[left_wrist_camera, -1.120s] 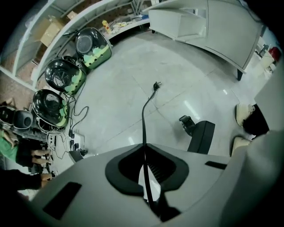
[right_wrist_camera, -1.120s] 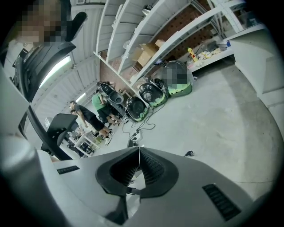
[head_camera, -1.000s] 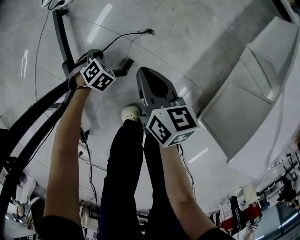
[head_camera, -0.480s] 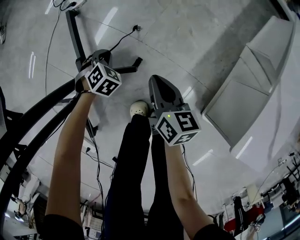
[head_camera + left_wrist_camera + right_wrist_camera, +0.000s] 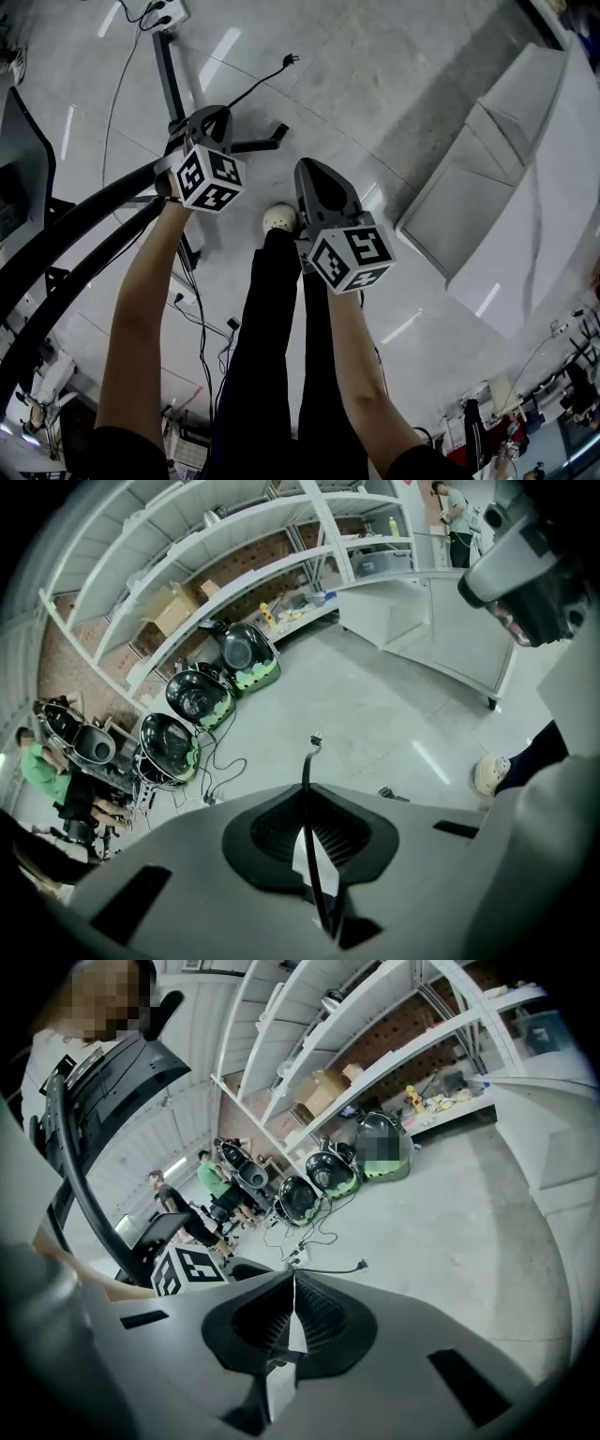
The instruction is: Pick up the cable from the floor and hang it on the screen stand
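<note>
A thin black cable [image 5: 248, 86] runs from my left gripper [image 5: 208, 120] to its plug [image 5: 291, 60], which hangs over the floor. In the left gripper view the jaws are shut on the cable [image 5: 307, 766], which passes between them and sticks out past the left gripper [image 5: 306, 785]. The screen stand's black leg [image 5: 169, 70] and curved tubes [image 5: 75, 225] lie just left of that gripper. My right gripper [image 5: 314, 171] is beside it, shut and empty [image 5: 293, 1274]. In the right gripper view the cable [image 5: 328, 1267] crosses just beyond its tips.
White cabinet panels [image 5: 497, 187] stand at the right. A power strip [image 5: 155, 11] and loose wires [image 5: 197, 309] lie on the floor by the stand. The person's shoe [image 5: 278, 217] is below the grippers. Shelving [image 5: 234, 564] and round black pods [image 5: 192, 697] are farther off.
The left gripper has kept the cable and shifted slightly right and down in view. The stand's leg and the screen have come further into view at the left. The right gripper has barely moved.
</note>
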Tool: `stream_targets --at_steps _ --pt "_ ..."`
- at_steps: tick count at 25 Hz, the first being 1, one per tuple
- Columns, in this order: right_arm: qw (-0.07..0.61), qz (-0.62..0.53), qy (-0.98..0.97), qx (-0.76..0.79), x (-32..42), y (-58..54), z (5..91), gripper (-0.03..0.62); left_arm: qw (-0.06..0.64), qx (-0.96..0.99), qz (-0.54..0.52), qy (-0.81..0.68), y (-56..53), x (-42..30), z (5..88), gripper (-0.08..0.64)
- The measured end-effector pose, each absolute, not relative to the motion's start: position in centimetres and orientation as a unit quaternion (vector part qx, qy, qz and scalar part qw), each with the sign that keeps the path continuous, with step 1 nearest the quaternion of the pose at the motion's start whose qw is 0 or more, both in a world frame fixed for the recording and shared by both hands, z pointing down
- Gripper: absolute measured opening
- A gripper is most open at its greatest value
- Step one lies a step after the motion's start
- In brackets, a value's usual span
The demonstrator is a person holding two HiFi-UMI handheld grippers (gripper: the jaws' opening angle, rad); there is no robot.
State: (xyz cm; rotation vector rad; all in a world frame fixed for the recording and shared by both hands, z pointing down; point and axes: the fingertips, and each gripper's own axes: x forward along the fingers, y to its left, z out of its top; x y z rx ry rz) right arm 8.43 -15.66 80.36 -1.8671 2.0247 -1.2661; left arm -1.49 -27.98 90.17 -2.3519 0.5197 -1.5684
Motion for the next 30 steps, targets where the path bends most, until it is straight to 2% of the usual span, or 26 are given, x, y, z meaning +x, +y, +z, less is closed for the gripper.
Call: stream_targets --at_steps 9,18,30 --pt "0.071 -0.418 0.66 -0.621 10.0 -14.7 74.7 0.023 0.186 -0.827 -0.483 0.219 -27.0 1.3 78.6 0.025" --pt "0.071 -0.406 0.677 -0.61 9.2 -15.0 67.9 0.023 0.233 -0.825 -0.461 0.228 -26.3 0.7 69.5 0.025" --pt "0.043 -0.381 0.707 -0.594 7.4 -15.1 57.8 0.023 0.25 -0.826 -0.436 0.256 -25.3 -0.9 57.0 0.025"
